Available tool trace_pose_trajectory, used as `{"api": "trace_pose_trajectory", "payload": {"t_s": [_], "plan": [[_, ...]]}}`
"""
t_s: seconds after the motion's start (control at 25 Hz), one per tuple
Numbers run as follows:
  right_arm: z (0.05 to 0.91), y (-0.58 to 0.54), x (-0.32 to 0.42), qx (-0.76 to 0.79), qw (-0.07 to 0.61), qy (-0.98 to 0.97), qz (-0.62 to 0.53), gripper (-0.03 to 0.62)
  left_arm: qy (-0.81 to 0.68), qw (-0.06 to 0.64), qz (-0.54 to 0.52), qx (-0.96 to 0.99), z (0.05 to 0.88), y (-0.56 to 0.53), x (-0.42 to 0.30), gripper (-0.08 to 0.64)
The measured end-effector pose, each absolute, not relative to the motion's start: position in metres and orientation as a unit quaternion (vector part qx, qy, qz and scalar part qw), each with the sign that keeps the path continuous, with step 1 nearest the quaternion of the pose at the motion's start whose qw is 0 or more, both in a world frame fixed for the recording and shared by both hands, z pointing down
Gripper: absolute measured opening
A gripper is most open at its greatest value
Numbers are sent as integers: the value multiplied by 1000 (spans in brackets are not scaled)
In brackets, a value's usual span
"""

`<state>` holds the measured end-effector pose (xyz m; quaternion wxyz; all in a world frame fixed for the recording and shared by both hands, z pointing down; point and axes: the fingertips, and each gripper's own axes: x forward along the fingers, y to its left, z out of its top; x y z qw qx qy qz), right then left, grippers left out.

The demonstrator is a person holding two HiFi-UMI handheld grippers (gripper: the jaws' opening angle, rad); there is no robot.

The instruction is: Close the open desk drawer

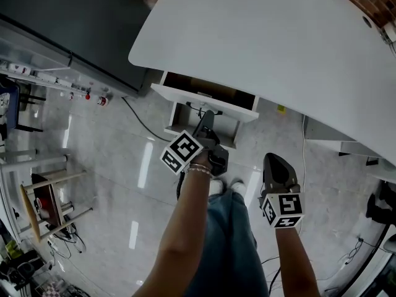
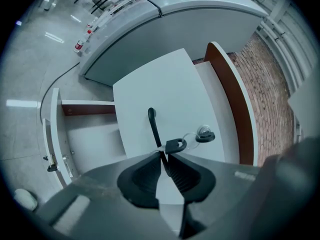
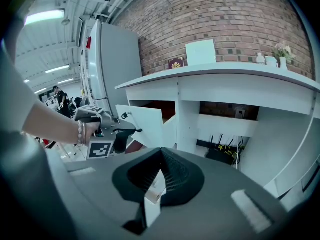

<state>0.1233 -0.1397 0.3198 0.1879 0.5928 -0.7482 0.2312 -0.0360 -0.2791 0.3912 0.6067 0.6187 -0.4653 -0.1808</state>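
Observation:
Under the white desk [image 1: 278, 42] a white drawer [image 1: 207, 98] stands pulled out, its dark inside showing. In the left gripper view its front panel [image 2: 165, 94] carries a black bar handle [image 2: 152, 124] and a lock [image 2: 205, 134] with a black key [image 2: 176, 145] hanging from it. My left gripper [image 2: 164, 155] [image 1: 206, 119] is at the panel, its jaws pinched on the handle's lower end. The right gripper view shows it side-on at the drawer front [image 3: 145, 121]. My right gripper [image 1: 276, 163] [image 3: 160, 173] hangs lower right, away from the drawer, shut and empty.
An open bay [image 2: 90, 134] sits below the drawer. A black cable [image 1: 139, 119] runs over the tiled floor, and a wooden stool [image 1: 43, 197] stands at the left. Routers and cables [image 3: 225, 154] lie under the desk by the brick wall [image 3: 225, 14]. My shoes [image 1: 226, 187] are just before the drawer.

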Motion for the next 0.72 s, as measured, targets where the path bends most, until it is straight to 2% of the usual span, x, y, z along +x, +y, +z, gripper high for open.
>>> {"api": "trace_pose_trajectory", "payload": {"t_s": [0.72], "plan": [[316,-173,129,614,174,-735,228,-2,-456,613,-151,628,393,-328,-16,54]]}}
